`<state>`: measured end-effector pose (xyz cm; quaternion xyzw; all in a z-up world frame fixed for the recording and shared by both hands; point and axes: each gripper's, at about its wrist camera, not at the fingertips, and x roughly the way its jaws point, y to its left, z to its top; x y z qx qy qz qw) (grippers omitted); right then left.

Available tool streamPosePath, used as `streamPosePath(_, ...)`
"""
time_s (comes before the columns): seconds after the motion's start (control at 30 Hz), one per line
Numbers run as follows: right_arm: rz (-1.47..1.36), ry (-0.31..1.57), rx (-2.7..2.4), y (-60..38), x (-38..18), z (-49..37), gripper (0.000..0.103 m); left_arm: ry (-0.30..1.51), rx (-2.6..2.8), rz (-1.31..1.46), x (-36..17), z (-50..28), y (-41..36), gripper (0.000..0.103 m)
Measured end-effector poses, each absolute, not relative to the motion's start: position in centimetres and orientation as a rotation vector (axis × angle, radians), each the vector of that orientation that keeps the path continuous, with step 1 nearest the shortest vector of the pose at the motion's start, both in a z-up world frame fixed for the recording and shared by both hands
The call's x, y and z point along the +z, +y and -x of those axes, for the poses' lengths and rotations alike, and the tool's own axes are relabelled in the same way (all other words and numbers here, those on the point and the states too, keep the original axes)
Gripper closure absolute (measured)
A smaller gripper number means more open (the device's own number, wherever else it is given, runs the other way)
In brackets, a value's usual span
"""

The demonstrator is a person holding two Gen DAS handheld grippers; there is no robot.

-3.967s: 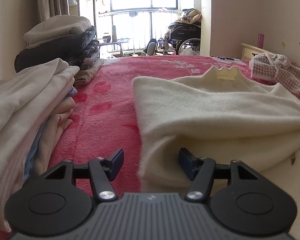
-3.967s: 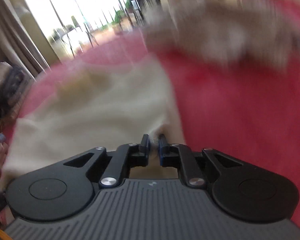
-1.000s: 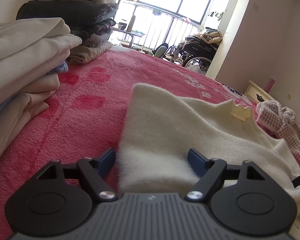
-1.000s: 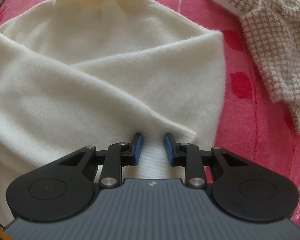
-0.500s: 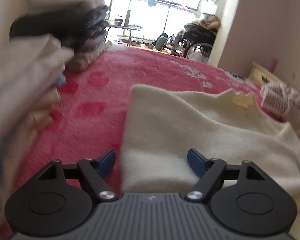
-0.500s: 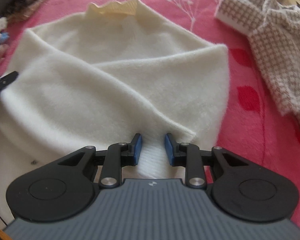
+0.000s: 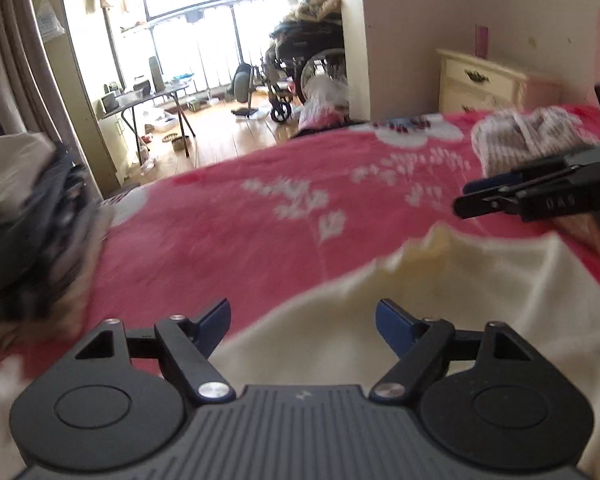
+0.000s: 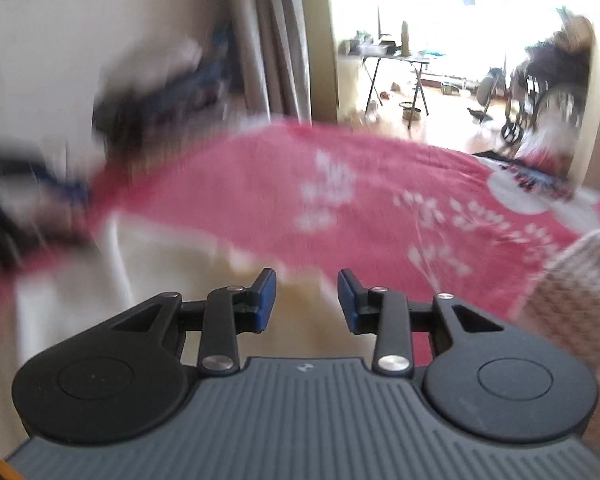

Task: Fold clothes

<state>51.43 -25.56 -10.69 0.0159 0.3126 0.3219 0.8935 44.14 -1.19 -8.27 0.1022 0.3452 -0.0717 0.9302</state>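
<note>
**Cream sweater partly folded, more clothes wait**

The cream sweater (image 7: 440,312) lies on the near part of the bed (image 7: 260,216). The left tool (image 7: 303,322) is wide open above it, holding nothing. The right tool (image 8: 307,299) is opening, empty. A checked garment (image 7: 528,136) at the far right seems unfolded.

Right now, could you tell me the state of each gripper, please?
Left gripper: open, holding nothing, above the sweater.
Right gripper: jaws opening, nothing between them.
</note>
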Motion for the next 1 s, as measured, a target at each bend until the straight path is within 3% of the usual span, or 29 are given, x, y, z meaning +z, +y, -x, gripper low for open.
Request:
streamPosePath(0.13, -0.339, 0.755, 0.678, -27.5, -12.1, -56.1, 0.070, 0.681, -0.225, -0.283, -11.1, -47.0, -4.9, 0.028)
streamPosePath(0.23, -0.337, 0.769, 0.677, -28.3, -12.7, -55.9, 0.069, 0.665, -0.278, -0.403, -13.3, -47.8, -7.7, 0.032)
streamPosePath(0.3, -0.318, 0.770, 0.692, -28.5, -13.2, -55.7, 0.064, 0.659, -0.289, -0.462, -14.5, -48.4, -9.0, 0.044)
streamPosePath(0.33, -0.308, 0.778, 0.691, -28.5, -13.7, -55.7, 0.063, 0.660, -0.289, -0.471, -15.0, -48.6, -9.3, 0.058)
streamPosePath(0.37, -0.300, 0.794, 0.685, -28.3, -14.1, -55.8, 0.063, 0.664, -0.288, -0.476, -15.4, -48.8, -9.5, 0.084)
streamPosePath(0.4, -0.298, 0.806, 0.680, -28.2, -14.6, -55.8, 0.063, 0.671, -0.289, -0.482, -15.7, -49.0, -9.7, 0.097)
streamPosePath(0.43, -0.313, 0.813, 0.682, -28.2, -14.8, -55.7, 0.063, 0.678, -0.293, -0.487, -15.9, -48.8, -9.7, 0.100)
streamPosePath(0.7, -0.406, 0.746, 0.771, -28.6, -13.1, -54.6, 0.066, 0.636, -0.452, -0.682, -16.0, -43.1, -9.2, 0.100)
streamPosePath(0.83, -0.344, 0.767, 0.853, -27.0, -12.4, -53.1, 0.070, 0.647, -0.460, -0.715, -16.6, -42.0, -9.1, 0.100)
streamPosePath(1.0, -0.157, 0.863, 0.887, -23.8, -15.9, -51.5, 0.076, 0.685, -0.433, -0.741, -18.3, -42.8, -9.0, 0.095)
